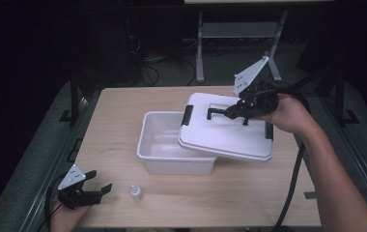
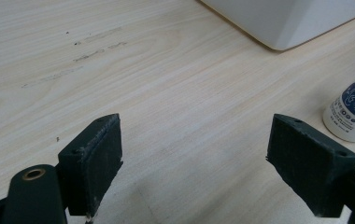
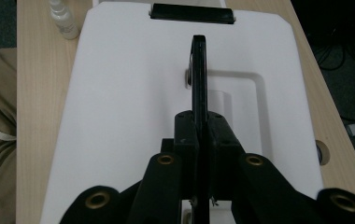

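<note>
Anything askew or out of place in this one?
The white lid sits crooked: it covers just the right part of the white box, overhanging it, held by its black handle in the right claw. No spill or damage visible.

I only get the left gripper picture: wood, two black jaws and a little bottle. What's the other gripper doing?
Observer: The right gripper has its jaws shut on the black handle of a white lid.
Operator: Is the lid on a box?
Observer: Partly. It sits tilted over the right side of the white bin, so the bin's left part is uncovered.
Operator: Anything inside the bin?
Observer: In the high view the uncovered part looks empty; under the lid I cannot tell.
Operator: Where is my gripper then?
Observer: The left gripper is at the table's near left corner, jaws open, and the small bottle stands just to its right, in front of the bin.
</note>
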